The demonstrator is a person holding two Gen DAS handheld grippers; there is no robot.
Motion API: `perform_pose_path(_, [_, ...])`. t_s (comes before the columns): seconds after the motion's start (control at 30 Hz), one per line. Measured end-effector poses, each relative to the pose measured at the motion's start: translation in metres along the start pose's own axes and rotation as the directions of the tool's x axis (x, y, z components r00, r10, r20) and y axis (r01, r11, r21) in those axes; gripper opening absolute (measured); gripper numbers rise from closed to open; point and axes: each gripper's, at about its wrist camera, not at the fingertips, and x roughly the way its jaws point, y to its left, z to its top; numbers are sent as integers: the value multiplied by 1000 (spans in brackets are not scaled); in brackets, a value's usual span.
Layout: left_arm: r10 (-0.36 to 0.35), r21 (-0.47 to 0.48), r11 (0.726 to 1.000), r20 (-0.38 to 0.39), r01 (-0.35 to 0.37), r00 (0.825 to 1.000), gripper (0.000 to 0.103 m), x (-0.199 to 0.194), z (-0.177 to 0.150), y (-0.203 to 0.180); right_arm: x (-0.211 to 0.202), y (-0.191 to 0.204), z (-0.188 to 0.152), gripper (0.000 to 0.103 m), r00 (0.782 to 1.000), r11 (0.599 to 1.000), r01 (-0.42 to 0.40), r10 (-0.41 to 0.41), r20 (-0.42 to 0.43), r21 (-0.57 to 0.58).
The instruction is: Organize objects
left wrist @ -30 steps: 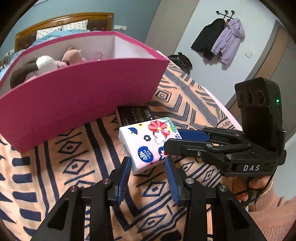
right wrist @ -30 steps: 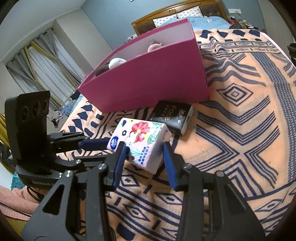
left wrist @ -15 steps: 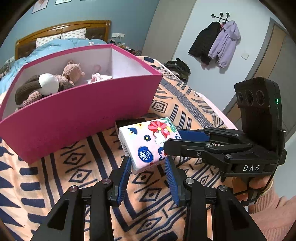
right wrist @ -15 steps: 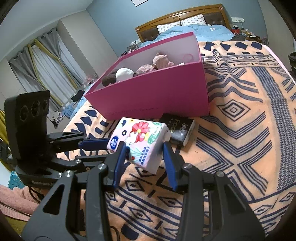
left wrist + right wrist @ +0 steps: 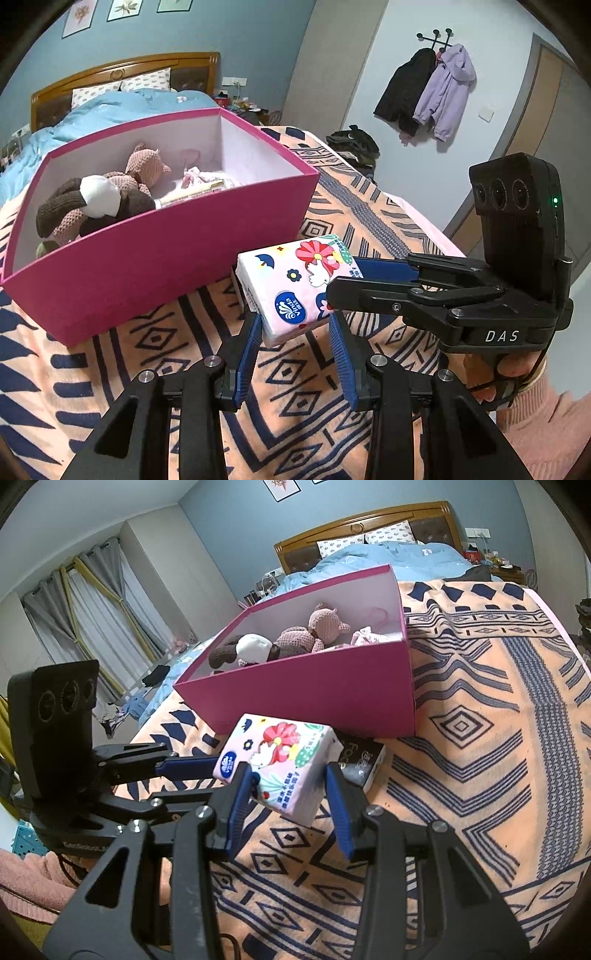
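A pink flowered tissue pack (image 5: 291, 288) hangs in the air above the patterned blanket, in front of the magenta box (image 5: 155, 266). My left gripper (image 5: 295, 332) and my right gripper (image 5: 288, 794) are both shut on the tissue pack (image 5: 280, 760), from two sides at right angles. The box (image 5: 314, 694) holds knitted plush toys (image 5: 99, 195) and small pink items. A black packet (image 5: 360, 764) lies on the blanket behind the pack, partly hidden by it.
The orange and navy blanket (image 5: 480, 738) covers the surface. A bed with a blue duvet (image 5: 369, 561) stands behind the box. Jackets (image 5: 428, 88) hang on the far wall. Grey curtains (image 5: 74, 609) are at the left.
Both grippers have risen together with the tissue pack, so the inside of the box and its toys now show. The grip on the pack is unchanged.
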Motion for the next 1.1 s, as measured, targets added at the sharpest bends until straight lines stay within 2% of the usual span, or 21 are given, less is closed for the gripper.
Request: perform_pose_path(1.1, [19, 4, 1000, 60, -20, 998, 37, -8, 31, 9, -5, 3, 33, 44, 998, 999, -1, 3, 58, -36])
